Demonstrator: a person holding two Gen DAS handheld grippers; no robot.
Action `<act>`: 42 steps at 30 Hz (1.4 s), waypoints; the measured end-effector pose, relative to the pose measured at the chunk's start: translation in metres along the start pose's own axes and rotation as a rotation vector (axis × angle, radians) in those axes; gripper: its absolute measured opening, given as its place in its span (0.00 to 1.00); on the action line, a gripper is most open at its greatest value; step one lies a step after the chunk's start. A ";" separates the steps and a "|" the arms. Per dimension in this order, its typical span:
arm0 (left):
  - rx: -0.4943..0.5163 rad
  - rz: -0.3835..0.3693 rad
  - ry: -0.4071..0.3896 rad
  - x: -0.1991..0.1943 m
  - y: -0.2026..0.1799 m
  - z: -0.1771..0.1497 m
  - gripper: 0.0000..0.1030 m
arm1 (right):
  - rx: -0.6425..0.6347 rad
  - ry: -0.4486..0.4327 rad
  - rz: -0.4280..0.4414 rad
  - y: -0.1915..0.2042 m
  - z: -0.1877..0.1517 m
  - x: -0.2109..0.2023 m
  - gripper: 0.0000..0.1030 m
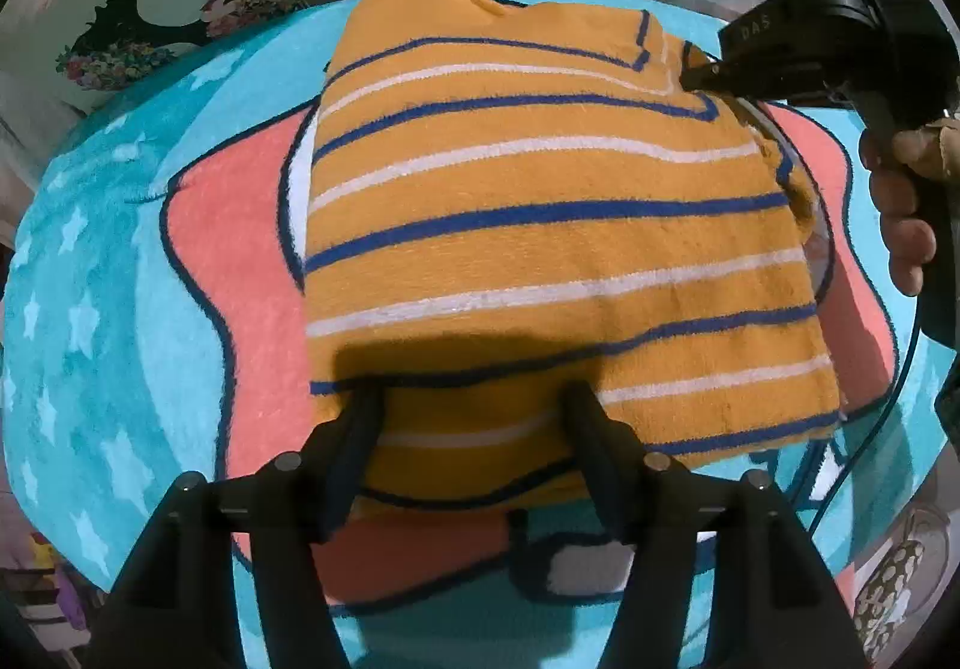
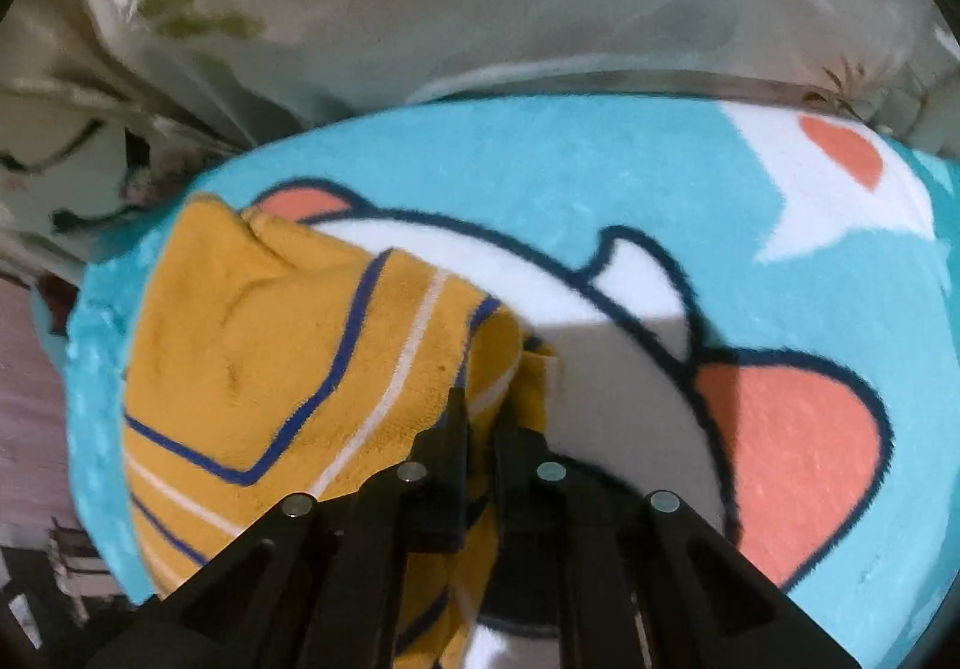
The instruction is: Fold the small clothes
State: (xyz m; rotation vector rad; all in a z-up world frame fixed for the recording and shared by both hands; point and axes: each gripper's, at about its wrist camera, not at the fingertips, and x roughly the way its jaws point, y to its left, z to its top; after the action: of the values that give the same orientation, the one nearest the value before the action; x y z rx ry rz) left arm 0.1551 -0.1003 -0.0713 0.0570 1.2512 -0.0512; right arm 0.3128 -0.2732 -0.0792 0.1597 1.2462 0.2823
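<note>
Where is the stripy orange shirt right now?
The stripy orange shirt lies folded in the middle of the blue cartoon blanket, with the right gripper pinching its far right edge.

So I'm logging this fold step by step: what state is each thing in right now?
Striped garment: folded over in layers, lying on the blanket.
Blanket: spread flat beneath it.
Left gripper: open, fingers over the garment's near edge.
Right gripper: shut on the garment's far right edge.
</note>
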 end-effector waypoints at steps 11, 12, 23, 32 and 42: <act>-0.009 -0.014 -0.003 0.005 0.005 0.005 0.67 | 0.136 -0.172 0.080 -0.025 -0.010 -0.077 0.23; -0.009 -0.014 -0.005 0.006 0.006 0.005 0.68 | 0.136 -0.177 0.136 -0.018 -0.016 -0.084 0.23; -0.080 -0.120 -0.044 -0.039 0.033 -0.012 0.68 | 0.235 0.030 0.512 0.000 -0.058 -0.008 0.00; -0.234 -0.129 -0.030 -0.055 0.091 -0.034 0.68 | 0.196 -0.009 0.687 0.029 -0.043 -0.050 0.26; -0.325 -0.098 0.004 -0.055 0.122 -0.056 0.68 | 0.185 0.212 0.826 0.083 -0.025 0.037 0.23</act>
State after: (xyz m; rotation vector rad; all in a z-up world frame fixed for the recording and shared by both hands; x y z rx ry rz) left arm 0.0937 0.0257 -0.0343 -0.2856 1.2526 0.0679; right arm 0.2897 -0.1841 -0.0984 0.8278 1.3657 0.9131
